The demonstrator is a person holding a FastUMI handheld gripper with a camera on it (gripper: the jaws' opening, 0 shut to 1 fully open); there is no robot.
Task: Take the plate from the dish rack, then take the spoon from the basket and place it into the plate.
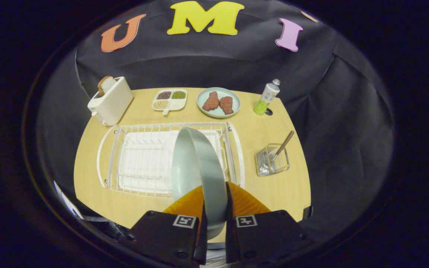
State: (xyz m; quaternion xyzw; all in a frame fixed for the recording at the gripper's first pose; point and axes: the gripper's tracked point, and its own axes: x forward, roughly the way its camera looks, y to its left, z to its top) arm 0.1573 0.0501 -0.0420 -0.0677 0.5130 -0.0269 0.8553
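A pale grey-green plate (199, 167) stands on edge between my fingers, held up over the white wire dish rack (140, 163) on the wooden table. My gripper (214, 208) is shut on the plate's near rim, one finger on each face. To the right of the rack stands a small wire basket (272, 160) with a brown-handled spoon (284, 144) leaning out of it. The spoon's bowl is hidden inside the basket.
Along the back of the table (266, 193) are a white toaster (111, 100) with a slice of bread, a divided dish of beans (169, 99), a pale blue plate (218, 102) with two brown pieces of food, and a green bottle (267, 96). Bare tabletop lies in front of the basket.
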